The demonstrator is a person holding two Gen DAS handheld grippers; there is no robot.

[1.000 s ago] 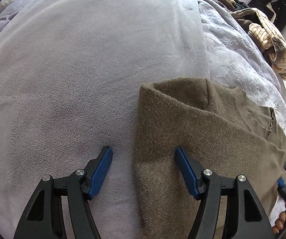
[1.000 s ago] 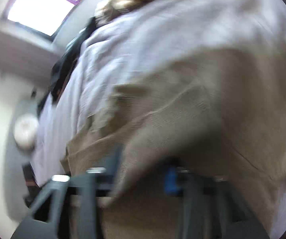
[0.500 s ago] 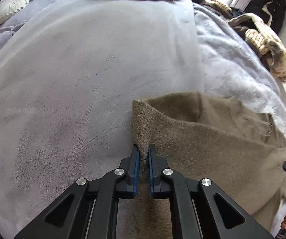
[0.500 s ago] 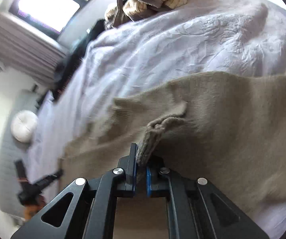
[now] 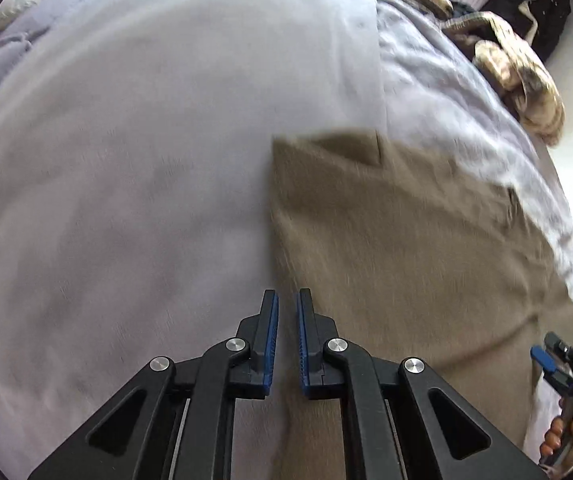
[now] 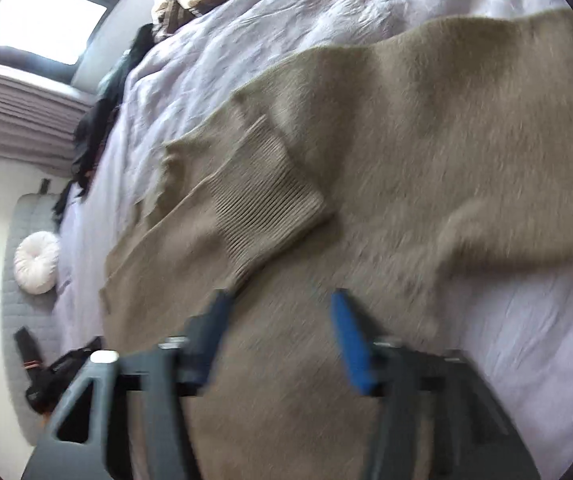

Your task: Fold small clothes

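Note:
A tan knitted sweater [image 5: 406, 240] lies spread on the lilac bed cover [image 5: 126, 160]. My left gripper [image 5: 286, 336] is over the sweater's left edge, jaws nearly closed with a narrow gap and nothing visibly between them. In the right wrist view the sweater [image 6: 406, 140] lies flat with a ribbed cuff [image 6: 262, 200] of a sleeve folded onto the body. My right gripper [image 6: 282, 332] is open above the sweater, blurred by motion, holding nothing. The right gripper also shows at the left wrist view's right edge [image 5: 554, 356].
A pile of striped and dark clothes [image 5: 514, 64] lies at the far right of the bed. A round white cushion [image 6: 36, 256] sits on a grey mat beside the bed. A window [image 6: 46, 12] is beyond the bed.
My right gripper let go of the sleeve cuff and opened; the cuff now lies flat on the sweater. My left gripper's pads no longer pinch the sweater's edge and it has pulled back.

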